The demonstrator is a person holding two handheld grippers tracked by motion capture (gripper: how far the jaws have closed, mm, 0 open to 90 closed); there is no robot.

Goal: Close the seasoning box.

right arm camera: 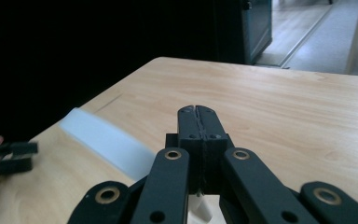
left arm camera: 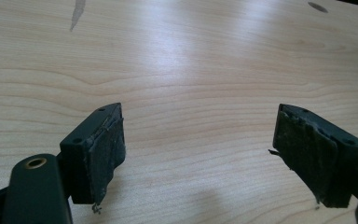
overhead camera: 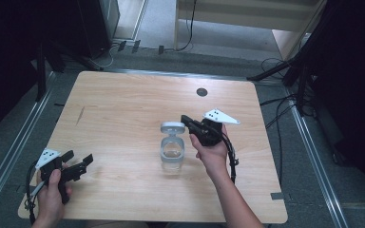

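A clear glass jar (overhead camera: 172, 154) stands at the middle of the wooden table (overhead camera: 123, 99), its pale grey lid (overhead camera: 172, 127) swung back behind the mouth. My right gripper (overhead camera: 186, 118) is shut, its tip against the lid's right edge. In the right gripper view the jaws (right arm camera: 199, 112) are pressed together, and the lid (right arm camera: 107, 140) is a blurred white band just left of and below them. My left gripper (overhead camera: 78, 164) rests open at the table's near left, nothing between its pads (left arm camera: 107, 154), only bare wood. It also appears far left in the right gripper view (right arm camera: 9, 156).
A round cable hole (overhead camera: 202, 92) sits near the table's far edge. A dark streak (overhead camera: 80, 115) marks the wood at far left. Cables and stand legs (overhead camera: 285, 76) lie on the floor beyond the right side.
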